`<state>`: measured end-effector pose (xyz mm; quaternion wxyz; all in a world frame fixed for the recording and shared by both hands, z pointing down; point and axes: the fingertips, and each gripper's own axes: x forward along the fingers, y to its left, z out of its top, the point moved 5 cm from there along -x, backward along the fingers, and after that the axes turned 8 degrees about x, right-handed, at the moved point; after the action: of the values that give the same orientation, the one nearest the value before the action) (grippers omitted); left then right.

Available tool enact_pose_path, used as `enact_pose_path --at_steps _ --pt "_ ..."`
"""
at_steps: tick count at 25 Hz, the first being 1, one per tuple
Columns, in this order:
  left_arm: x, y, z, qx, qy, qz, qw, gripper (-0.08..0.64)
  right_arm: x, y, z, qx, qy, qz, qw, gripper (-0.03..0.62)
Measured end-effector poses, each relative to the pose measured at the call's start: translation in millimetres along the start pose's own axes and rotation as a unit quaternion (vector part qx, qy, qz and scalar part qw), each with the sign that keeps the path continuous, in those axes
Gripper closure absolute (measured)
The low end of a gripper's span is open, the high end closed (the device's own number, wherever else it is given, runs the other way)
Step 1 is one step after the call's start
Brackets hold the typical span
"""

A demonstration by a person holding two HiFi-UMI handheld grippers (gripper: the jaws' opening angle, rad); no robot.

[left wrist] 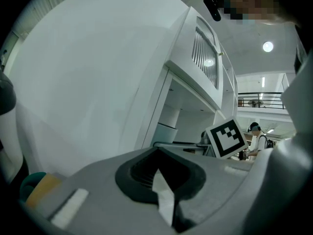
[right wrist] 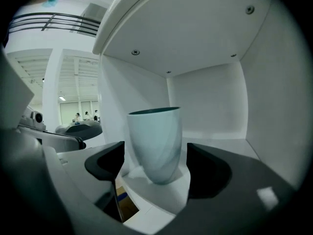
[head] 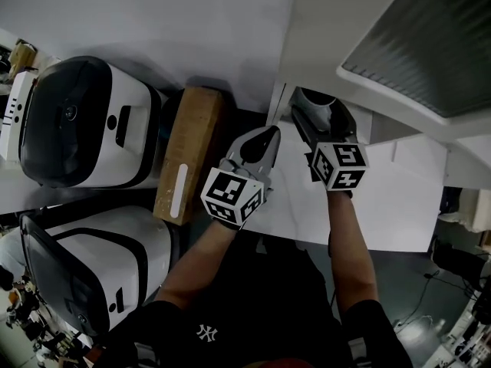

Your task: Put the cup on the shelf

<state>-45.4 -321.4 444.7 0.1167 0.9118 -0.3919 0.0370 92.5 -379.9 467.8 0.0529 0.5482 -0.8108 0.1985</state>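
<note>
The only lettering that can be read is a small white interlocked "NY" emblem (head: 205, 332) on the chest of the person's black T-shirt (head: 253, 313). The white cube at the left (head: 232, 196) and the white cube at the right (head: 339, 165) carry black-and-white square coded markers. Any print on the pale strip (head: 178, 192) on the tan wooden block (head: 196, 121) is too blurred to read.

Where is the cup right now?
In the right gripper view, the pale blue cup stands on the white shelf, inside its cubby. It is between the right tool's open jaws, with a gap on either side.
</note>
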Motion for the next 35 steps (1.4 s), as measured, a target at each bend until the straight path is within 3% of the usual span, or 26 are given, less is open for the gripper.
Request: enact_pose_path --at_steps 8,15,21,29,35 --pt "-6.5 -12.3 0.6 -0.003 0.006 -0.005 1.0 0.56 -39.9 2.7 -15.8 0.043 0.004 -0.003 0.999 0.218" --pt "-13.4 -34.0 5.3 -0.004 0.008 -0.02 0.9998 0.558 -79.4 21.8 -13.7 0.071 -0.013 0.016 0.997 0.363" --pt "-24.3 -52.4 10.0 0.005 0.011 -0.036 0.9993 0.558 -108.9 43.1 -12.6 0.061 -0.021 0.022 0.998 0.412" --pt "-45.3 -67.3 29.3 0.018 0.002 -0.045 0.9988 0.56 -140.2 74.6 -3.2 0.055 -0.043 0.029 0.997 0.563" --pt "-62.7 -74.4 47.8 0.028 -0.011 -0.049 0.9983 0.558 -153.8 96.0 8.2 0.046 -0.056 0.039 0.997 0.569"
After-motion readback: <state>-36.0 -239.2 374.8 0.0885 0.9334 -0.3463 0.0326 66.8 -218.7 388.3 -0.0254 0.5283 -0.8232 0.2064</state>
